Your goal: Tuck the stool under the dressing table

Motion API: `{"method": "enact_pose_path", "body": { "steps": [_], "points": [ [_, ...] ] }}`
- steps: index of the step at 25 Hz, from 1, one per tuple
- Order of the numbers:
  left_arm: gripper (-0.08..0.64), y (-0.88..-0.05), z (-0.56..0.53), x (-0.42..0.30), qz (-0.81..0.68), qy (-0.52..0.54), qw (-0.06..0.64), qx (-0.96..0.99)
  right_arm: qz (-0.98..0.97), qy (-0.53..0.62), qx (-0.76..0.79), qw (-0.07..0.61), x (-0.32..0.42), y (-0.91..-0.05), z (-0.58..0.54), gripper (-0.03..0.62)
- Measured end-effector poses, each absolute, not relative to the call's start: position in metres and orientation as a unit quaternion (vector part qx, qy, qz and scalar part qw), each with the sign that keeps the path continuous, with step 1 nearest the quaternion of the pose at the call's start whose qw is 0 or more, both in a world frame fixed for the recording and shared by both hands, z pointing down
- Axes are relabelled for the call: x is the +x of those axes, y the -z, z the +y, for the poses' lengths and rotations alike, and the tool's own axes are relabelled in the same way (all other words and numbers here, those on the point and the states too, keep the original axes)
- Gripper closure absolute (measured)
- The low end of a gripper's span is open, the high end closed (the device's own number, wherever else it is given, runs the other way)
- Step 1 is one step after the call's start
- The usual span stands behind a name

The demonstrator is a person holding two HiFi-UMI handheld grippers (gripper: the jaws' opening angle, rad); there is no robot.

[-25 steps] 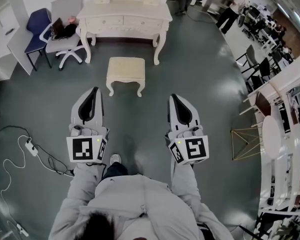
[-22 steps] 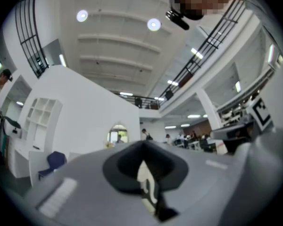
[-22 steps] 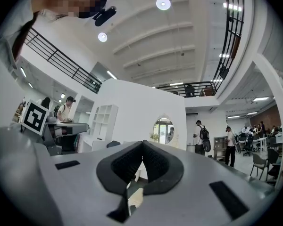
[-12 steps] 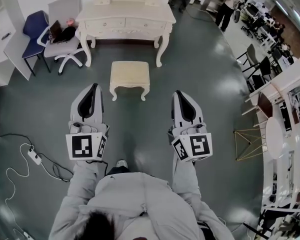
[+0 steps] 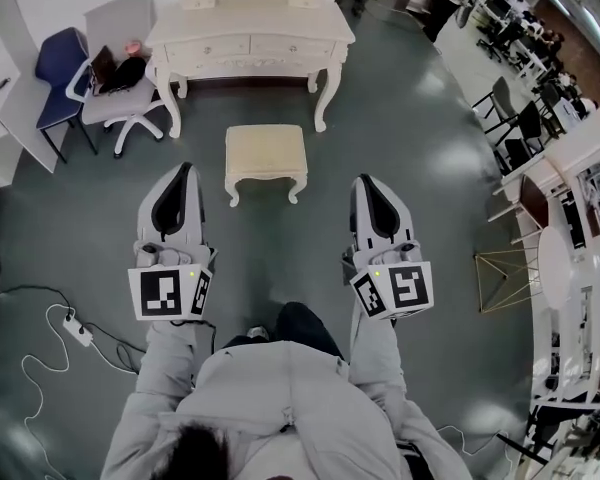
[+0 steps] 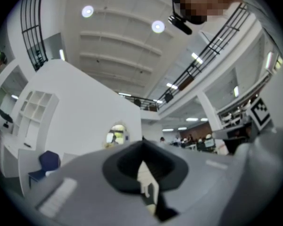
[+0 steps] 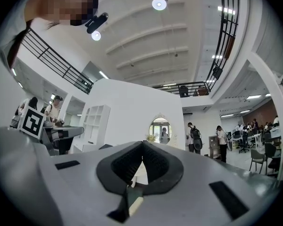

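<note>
Stool (image 5: 266,151): seen in the head view standing upright on its four curved legs on the grey floor (image 5: 420,158), in front of the dressing table (image 5: 250,40) and apart from it. A strip of bare floor is seen between the two. No part of the seat is yet covered by the table top, so the tucking is judged not begun; the whole push is left to do.

Long axis: the cream seat is laid left to right across the head view, parallel to the table's front edge. One long side is turned toward the knee space between the table's front legs, the other toward the person. The stool is lined up with that gap, set slightly toward its right side, so little or no turning is judged needed.

Left gripper (image 5: 183,171) and right gripper (image 5: 367,183): both are held out short of the stool, one to each side, touching nothing. In each gripper view the jaws are seen pressed together with nothing between them.

A grey office chair (image 5: 115,83) is noted left of the table, clear of the path
</note>
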State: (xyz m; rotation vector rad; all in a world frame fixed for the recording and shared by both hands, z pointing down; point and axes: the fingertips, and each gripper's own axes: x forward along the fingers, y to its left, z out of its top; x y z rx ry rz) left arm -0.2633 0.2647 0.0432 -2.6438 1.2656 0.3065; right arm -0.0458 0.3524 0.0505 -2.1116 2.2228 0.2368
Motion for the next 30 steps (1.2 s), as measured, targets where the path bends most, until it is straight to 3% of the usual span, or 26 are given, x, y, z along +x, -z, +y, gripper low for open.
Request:
{"method": "enact_pose_path", "body": {
  "steps": [30],
  "points": [
    [0.551,-0.035,0.006,-0.125,0.484,-0.118,0.095,-0.862,0.776,-0.082,-0.626,0.019,0.100,-0.042,0.061,0.603]
  ]
}}
